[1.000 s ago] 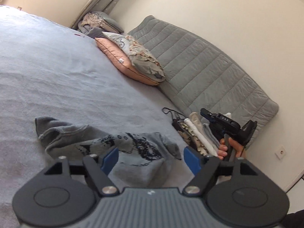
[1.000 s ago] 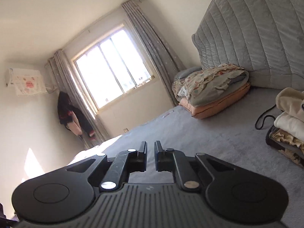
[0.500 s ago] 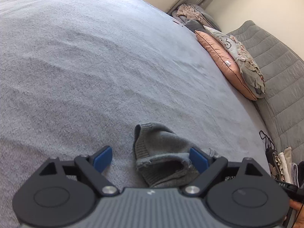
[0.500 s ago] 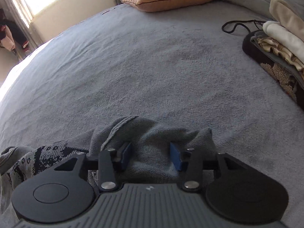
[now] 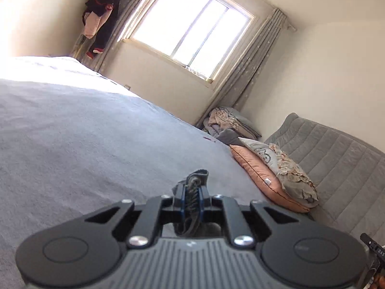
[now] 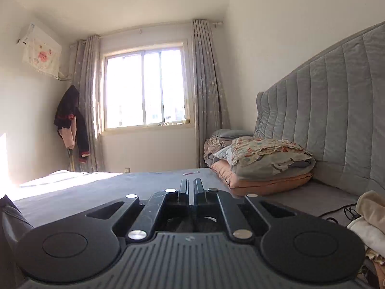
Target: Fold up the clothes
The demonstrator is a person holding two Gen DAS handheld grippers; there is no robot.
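Note:
A grey knit sweater is bunched between the blue pads of my left gripper. Its jaws are closing on the fabric, and a ribbed edge sticks up past the fingertips above the grey bed. My right gripper points level across the bed. Its jaws are closing to a thin slit, and dark cloth shows just under the fingers. The rest of the sweater is hidden below both grippers. A grey fold shows at the left edge of the right wrist view.
Stacked pillows lie against a grey quilted headboard on the right. A pile of folded clothes and a black cable sit at the right bed edge. A window with curtains is straight ahead.
Both grippers shut on the sweater and tipped up from the bed, so the views now show the window wall. Half a second ago their pads stood open around the fabric.

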